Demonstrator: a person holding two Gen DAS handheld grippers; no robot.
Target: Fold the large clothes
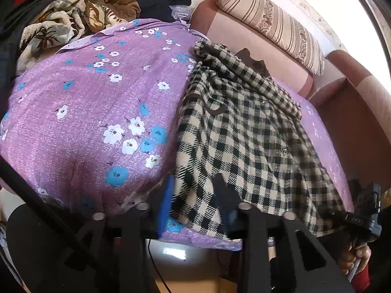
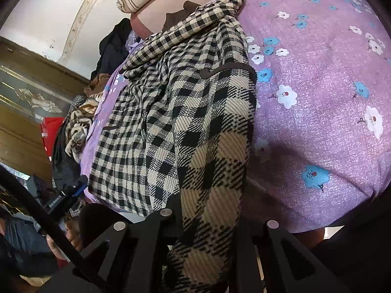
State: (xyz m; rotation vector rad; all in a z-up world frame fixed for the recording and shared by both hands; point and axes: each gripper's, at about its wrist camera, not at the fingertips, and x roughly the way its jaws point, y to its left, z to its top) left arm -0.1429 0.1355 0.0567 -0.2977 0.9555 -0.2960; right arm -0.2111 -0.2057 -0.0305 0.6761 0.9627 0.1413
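Note:
A black-and-beige checked coat with brown trim lies lengthwise on a purple flowered bedsheet, its collar at the far end near the sofa back. My left gripper sits at the coat's near hem, the fingers on either side of the cloth edge, shut on it. In the right wrist view the coat hangs over the bed edge and my right gripper is shut on its lower hem. The other gripper shows at the far edge of each view: right, left.
A pile of other clothes lies at the far left of the bed. A striped bolster cushion rests on the pink sofa back. A wooden cabinet stands beyond the bed in the right wrist view.

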